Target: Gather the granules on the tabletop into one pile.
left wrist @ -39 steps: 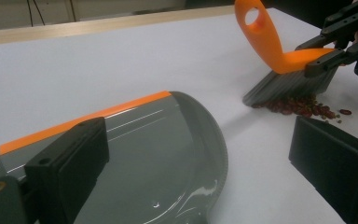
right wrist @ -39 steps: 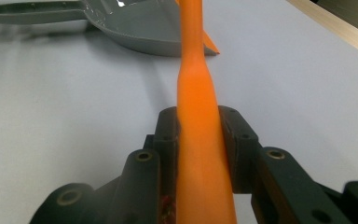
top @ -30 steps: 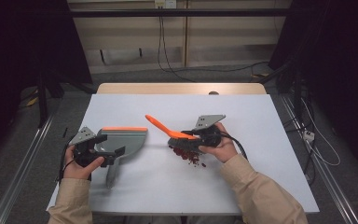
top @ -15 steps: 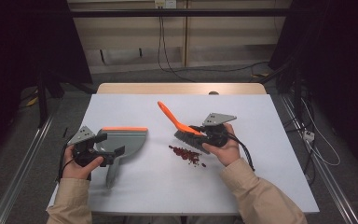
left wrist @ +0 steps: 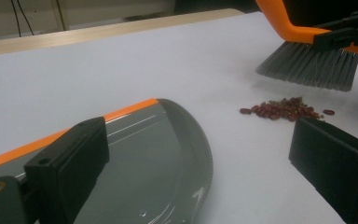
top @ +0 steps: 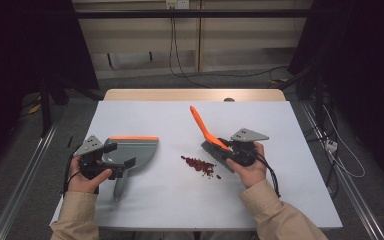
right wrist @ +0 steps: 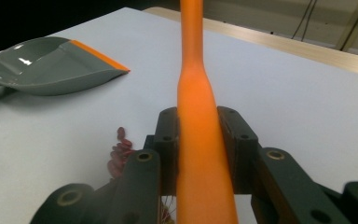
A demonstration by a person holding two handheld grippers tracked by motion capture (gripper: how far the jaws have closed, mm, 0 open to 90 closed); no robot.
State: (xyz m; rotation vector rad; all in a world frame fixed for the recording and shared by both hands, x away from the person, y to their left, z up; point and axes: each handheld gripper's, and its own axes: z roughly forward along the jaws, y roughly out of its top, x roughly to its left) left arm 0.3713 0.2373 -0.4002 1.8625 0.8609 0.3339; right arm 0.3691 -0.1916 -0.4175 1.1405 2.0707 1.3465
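Sweeping job, mid-stroke. The right gripper (top: 228,148) is clamped on the orange handle of the brush (top: 207,136) — in the right gripper view both jaws press flat against the handle's sides, nothing loose. The bristles (left wrist: 307,66) hang just above the table (top: 290,125), on the far side of the beans from the pan, lifted clear rather than dragging. The small heap of red beans (top: 201,165) lies on the bare tabletop between brush and dustpan (top: 130,152), nearer the brush, well apart from the pan's orange lip. The left gripper (top: 111,161) sits at the dustpan's handle end; in the left gripper view its jaws stand wide with the pan's rim between them, so whether the pads bite on anything I cannot tell. The pan lies flat, mouth turned away from the person rather than at the heap. Judgement: this is the set-up for a sweep, none of the beans collected yet. Next move calls for lowering the bristles behind the heap and drawing them toward the pan — and for turning or sliding the pan so the lip meets the beans, held down so they don't slip under.
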